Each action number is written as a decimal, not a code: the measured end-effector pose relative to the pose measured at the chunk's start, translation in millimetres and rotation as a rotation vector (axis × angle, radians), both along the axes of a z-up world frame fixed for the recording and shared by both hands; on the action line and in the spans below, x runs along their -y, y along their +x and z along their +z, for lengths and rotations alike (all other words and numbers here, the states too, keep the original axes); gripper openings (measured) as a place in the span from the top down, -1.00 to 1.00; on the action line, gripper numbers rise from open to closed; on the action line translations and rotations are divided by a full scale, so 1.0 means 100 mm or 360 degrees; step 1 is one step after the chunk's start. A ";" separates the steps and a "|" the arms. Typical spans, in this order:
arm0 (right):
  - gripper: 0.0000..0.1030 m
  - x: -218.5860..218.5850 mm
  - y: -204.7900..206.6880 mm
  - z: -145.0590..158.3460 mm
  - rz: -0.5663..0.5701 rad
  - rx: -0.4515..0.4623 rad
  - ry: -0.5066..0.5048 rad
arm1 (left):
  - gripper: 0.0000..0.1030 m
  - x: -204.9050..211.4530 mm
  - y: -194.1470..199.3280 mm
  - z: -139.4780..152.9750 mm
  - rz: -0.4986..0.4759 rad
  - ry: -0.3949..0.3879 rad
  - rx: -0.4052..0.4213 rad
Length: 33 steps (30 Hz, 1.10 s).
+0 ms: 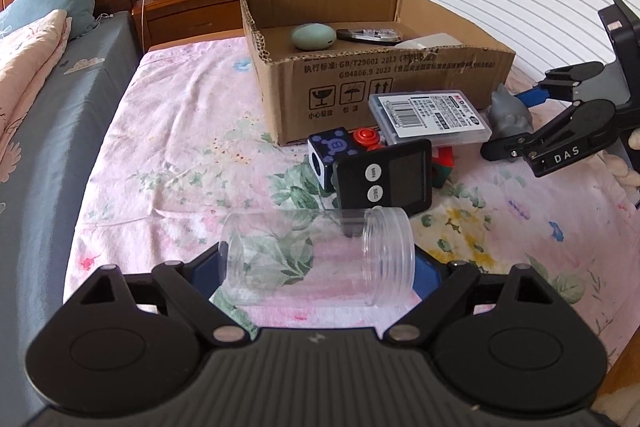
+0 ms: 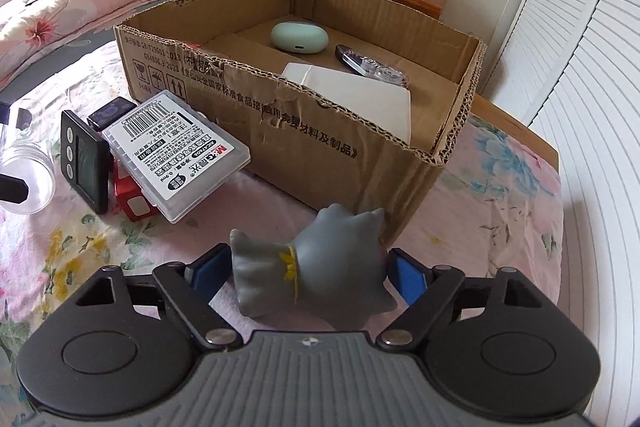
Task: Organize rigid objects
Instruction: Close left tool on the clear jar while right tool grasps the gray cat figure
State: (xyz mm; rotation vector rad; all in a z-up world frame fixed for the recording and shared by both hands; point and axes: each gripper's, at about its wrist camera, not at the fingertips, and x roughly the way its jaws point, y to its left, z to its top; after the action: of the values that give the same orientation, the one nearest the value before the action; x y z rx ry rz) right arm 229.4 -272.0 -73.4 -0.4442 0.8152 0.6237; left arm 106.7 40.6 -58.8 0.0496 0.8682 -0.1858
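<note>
A clear plastic jar (image 1: 316,259) lies on its side between the blue pads of my left gripper (image 1: 320,263), base against one pad and mouth against the other, so the gripper is shut on it lengthwise. My right gripper (image 2: 306,267) is shut on a grey figurine (image 2: 320,267) with a yellow collar, just in front of the cardboard box (image 2: 320,131). In the left wrist view, the right gripper (image 1: 512,123) and the figurine (image 1: 510,111) are at the right, beside the box (image 1: 400,83). The jar (image 2: 28,167) shows at the left edge of the right wrist view.
On the floral cloth by the box lie a black timer (image 1: 384,179), a labelled clear case (image 1: 430,115), a black-and-blue cube (image 1: 324,155) and a red cube (image 2: 134,205). In the box are a mint case (image 2: 300,35), a dark pen-like item (image 2: 360,63) and a white box (image 2: 360,95). A nightstand (image 1: 196,7) stands behind.
</note>
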 end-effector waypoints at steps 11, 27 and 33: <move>-0.55 0.05 -0.17 0.19 -0.0119 -0.0034 -0.0016 | -0.74 -0.01 -0.01 0.05 -0.0068 0.0031 -0.0016; -0.54 0.18 -0.51 0.69 -0.0105 0.0007 0.0057 | -0.74 0.05 0.13 0.83 -0.0323 0.0149 0.0118; -0.54 0.11 -0.46 0.89 -0.0090 0.0064 0.0087 | -0.74 0.30 0.49 1.09 -0.0430 0.0162 0.0252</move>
State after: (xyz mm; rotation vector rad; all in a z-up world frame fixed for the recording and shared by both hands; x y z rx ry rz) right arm 183.0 -283.0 15.3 -0.3815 0.7681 0.5812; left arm 155.8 11.0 49.8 0.2741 0.7102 -0.3855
